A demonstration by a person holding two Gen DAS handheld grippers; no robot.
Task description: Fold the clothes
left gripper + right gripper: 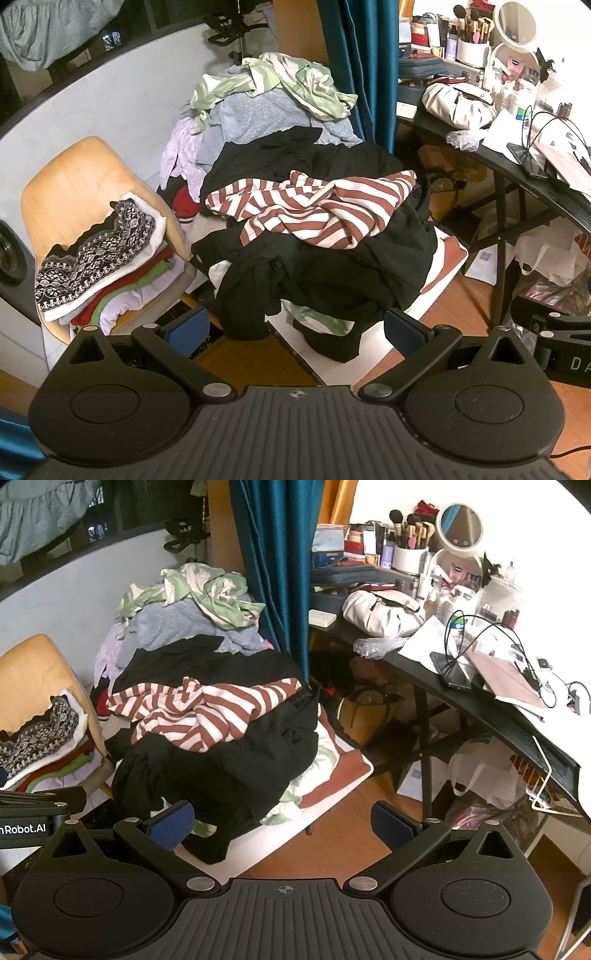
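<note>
Both empty: my left gripper (295, 332) and right gripper (282, 823) are spread wide, just short of the clothes pile (317, 236). Between garments, I'd say. Black garment (325, 280) drapes the pile's near edge; striped shirt (314, 206) lies on top. Folded stack (110, 266) on the chair (66, 177) left of the pile. Next: pinch the striped shirt and lift it clear.

Your clothes pile (314, 236) buries nearly all of the white low table (354, 354); lower garments mostly hidden. Folded stack (40, 746) cut by right view's left edge. Desk (480, 716) runs off right. Makeup items (410, 531) too small to identify.
</note>
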